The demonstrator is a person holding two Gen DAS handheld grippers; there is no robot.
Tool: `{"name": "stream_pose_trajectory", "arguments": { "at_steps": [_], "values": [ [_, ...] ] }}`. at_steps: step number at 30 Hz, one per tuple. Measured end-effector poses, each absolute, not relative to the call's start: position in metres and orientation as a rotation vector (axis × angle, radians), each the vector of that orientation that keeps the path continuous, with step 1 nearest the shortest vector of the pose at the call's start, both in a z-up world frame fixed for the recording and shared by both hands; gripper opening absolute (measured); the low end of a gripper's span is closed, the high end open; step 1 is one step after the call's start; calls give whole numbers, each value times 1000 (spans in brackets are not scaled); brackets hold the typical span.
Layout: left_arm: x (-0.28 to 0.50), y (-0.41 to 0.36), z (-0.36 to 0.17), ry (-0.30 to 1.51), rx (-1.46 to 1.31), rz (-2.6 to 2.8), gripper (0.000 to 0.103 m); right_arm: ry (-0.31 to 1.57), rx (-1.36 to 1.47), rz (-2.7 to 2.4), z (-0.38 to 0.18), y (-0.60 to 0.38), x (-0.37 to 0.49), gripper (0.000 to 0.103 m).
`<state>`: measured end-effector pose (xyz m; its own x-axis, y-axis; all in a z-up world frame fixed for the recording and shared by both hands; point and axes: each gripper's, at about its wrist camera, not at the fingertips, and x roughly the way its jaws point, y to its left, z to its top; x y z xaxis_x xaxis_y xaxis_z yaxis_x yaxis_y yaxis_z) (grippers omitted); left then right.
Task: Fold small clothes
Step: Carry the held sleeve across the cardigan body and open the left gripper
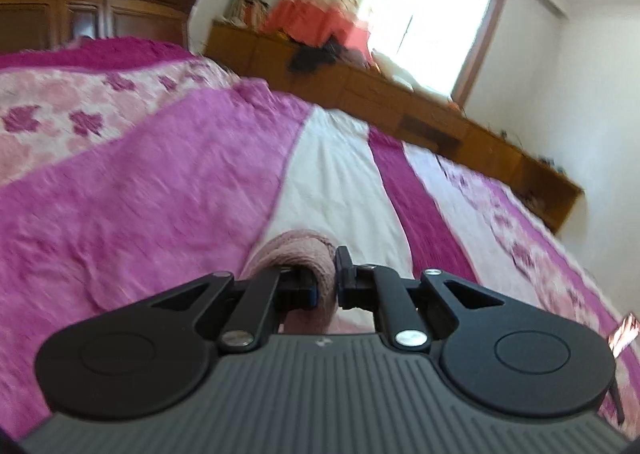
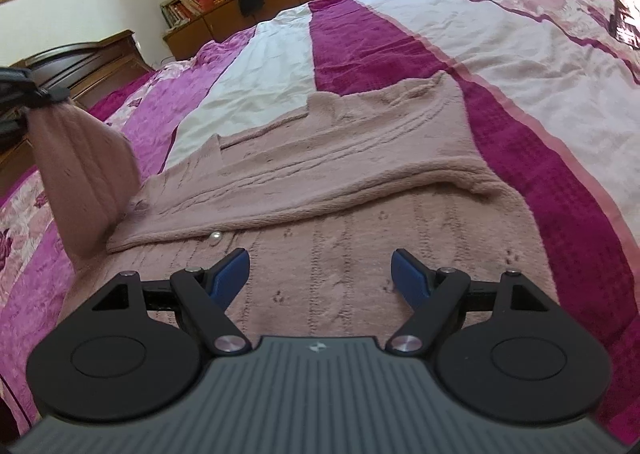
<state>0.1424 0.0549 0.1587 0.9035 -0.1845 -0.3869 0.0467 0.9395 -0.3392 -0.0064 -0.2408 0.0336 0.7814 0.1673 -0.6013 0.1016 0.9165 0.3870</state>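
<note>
A dusty-pink knitted sweater [image 2: 360, 181] is spread flat on the bed [image 2: 520, 65], filling the centre and lower middle of the right wrist view. Its long axis is seen running from the lower left of the frame up toward the centre right, with one layer folded over along that same diagonal; a thick rolled fold edge is marked across the middle. A small pearly button [image 2: 215, 237] is spotted at the fold edge, just left of centre.

The right claw [image 2: 320, 274] is held wide open just above the knit, blue pads [image 2: 230, 274] parted, nothing between them.

At the left edge of that view, a sleeve [image 2: 86, 173] is lifted clear of the bed, hanging down and pinched at its top. In the left wrist view, the left claw [image 1: 328, 286] is clamped shut on that pink fabric, a bunched loop of knit bulging ahead of the fingertips at lower centre.

The pink and magenta bedspread [image 1: 140, 193] is stretched away beyond; a wooden headboard [image 1: 92, 1] is seen upper left, a long low cabinet [image 1: 400, 109] under the bright window [image 1: 432, 17] upper right.
</note>
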Motion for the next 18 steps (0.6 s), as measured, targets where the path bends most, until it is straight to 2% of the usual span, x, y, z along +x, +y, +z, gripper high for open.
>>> {"name": "stream_pose_trajectory", "arguments": {
  "at_steps": [11,18],
  "values": [
    [129,-9,87,608,-242,-228,11,666,475,27,23,-261,-12,83],
    [118,-26,65,683,-170,-277,13,664,477,28,21,-261,-13,83]
  ]
}}
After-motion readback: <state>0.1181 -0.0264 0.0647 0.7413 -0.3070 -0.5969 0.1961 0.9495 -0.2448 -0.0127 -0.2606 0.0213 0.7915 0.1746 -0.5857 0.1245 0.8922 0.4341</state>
